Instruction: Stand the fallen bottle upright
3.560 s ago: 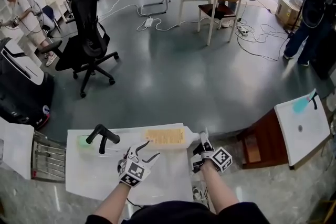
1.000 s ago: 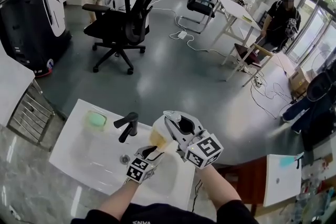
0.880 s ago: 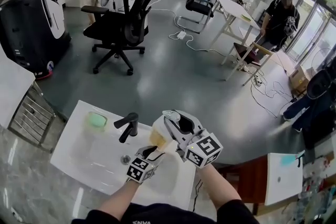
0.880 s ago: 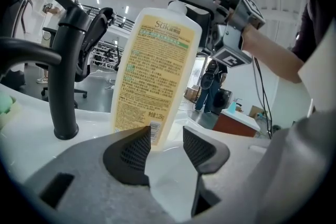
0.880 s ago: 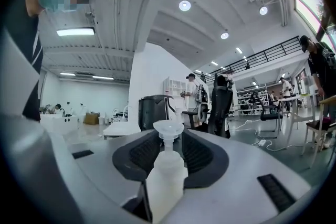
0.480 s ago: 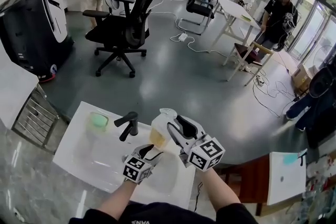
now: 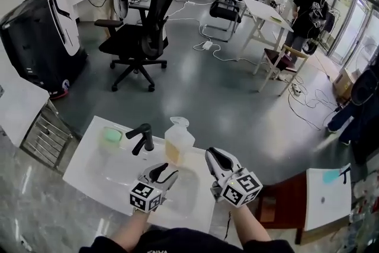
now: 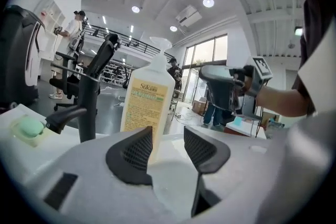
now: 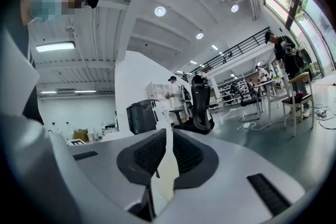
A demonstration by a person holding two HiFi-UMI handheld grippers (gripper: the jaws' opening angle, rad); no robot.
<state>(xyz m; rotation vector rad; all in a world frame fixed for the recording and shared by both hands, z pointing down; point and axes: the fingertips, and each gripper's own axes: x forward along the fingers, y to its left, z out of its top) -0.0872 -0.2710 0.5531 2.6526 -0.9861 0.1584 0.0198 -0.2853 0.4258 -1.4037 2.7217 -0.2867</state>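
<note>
Now empty, both just closing: left claw (image 8: 168, 138) wide, right claw (image 9: 168, 136) nearly shut near upright bottle (image 7: 177, 143).

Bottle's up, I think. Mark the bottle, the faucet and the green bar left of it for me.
bottle (image 7: 177, 146): head view, on its yellowish body below the pump.
faucet (image 7: 144, 138): head view, on its black upright stem.
green bar (image 7: 111, 135): head view, on its top face.
</note>
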